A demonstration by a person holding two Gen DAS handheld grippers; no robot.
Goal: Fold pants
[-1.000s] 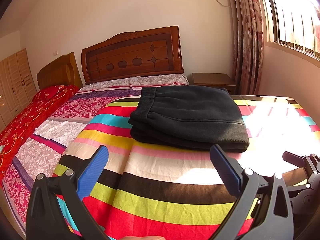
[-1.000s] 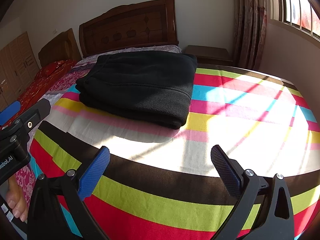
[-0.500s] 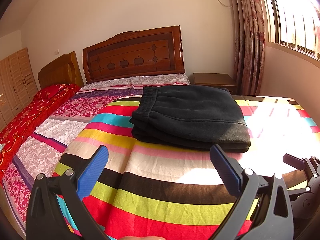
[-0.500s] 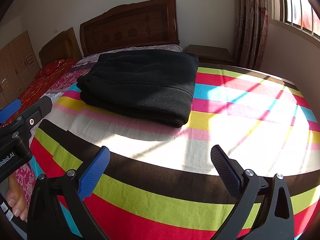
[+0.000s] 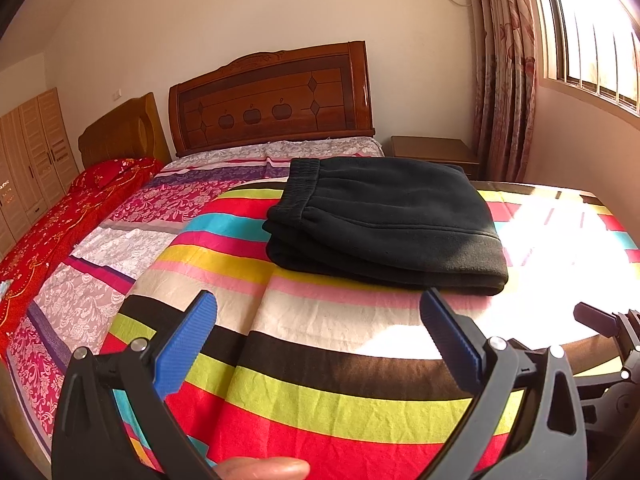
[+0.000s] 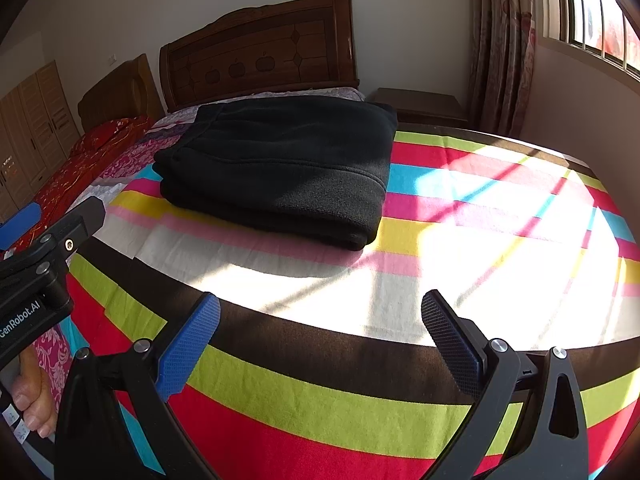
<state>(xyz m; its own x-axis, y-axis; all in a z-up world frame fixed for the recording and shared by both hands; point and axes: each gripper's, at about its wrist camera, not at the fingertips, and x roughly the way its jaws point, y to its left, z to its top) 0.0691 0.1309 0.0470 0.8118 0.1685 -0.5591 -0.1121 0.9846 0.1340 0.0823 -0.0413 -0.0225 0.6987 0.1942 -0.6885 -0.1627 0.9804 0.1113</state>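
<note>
Bed (image 5: pixel 168 264) fills both views, w/ a striped sheet (image 5: pixel 320 400) over its near part. Headboard (image 5: pixel 272 96) at the far end, curtain (image 5: pixel 504 68) and window (image 5: pixel 592 20) on the right. Left cam only: floral bedding on the far half of the bed plus a red quilt (image 5: pixel 60 224) on a 2nd bed beside it; right cam sees little of these. Right cam shows more of the sunlit patch on the sheet's right side.

Pants (image 5: pixel 384 220), black, lie folded in a neat stack on the sheet, mid-bed, waistband toward the headboard. Nothing touches them.

Left gripper (image 5: pixel 318 344) hovers over the sheet's near edge, jaws spread wide, empty. Right gripper (image 6: pixel 320 344) same: jaws wide apart, holding nothing, well short of the pants. Right cam catches the left gripper's body and a hand (image 6: pixel 32 396) at its left edge; left cam shows a thumb tip (image 5: pixel 264 469) at bottom.
</note>
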